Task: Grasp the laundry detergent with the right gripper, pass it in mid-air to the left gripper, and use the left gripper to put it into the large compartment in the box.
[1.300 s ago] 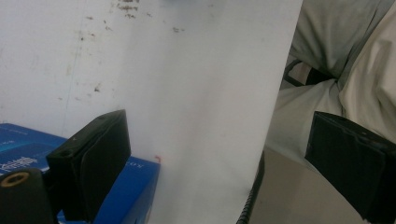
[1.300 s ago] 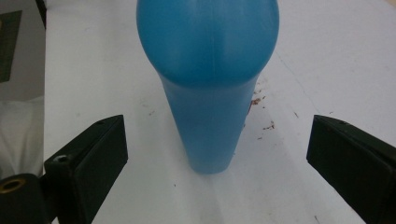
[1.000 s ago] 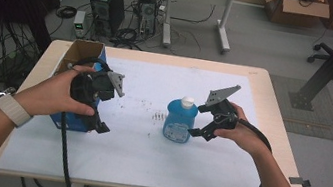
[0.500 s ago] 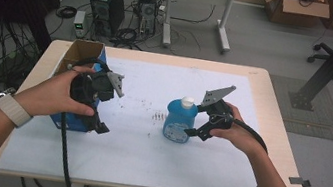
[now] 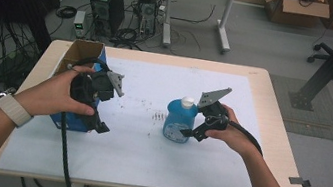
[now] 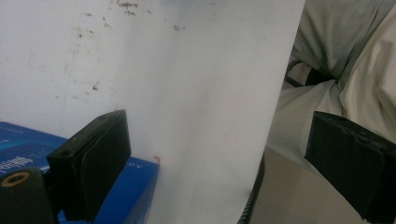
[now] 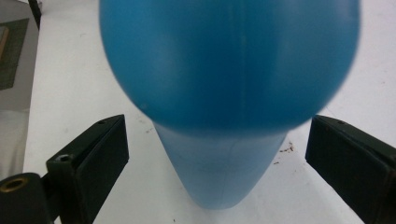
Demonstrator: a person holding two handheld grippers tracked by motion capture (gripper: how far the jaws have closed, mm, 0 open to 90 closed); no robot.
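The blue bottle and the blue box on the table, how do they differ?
The blue bottle is rounded with a white cap and stands mid-table; the blue box is squared, open-topped with brown flaps, and sits at the table's left edge. The right gripper is at the bottle, jaws open either side; the left gripper is by the box. Both are blue and upright.

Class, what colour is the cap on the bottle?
White; the cap tops the blue bottle, best seen in the high view.

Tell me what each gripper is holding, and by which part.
Nothing is held. The right gripper is open with the blue bottle between its jaws, untouched. The left gripper is open beside the blue box.
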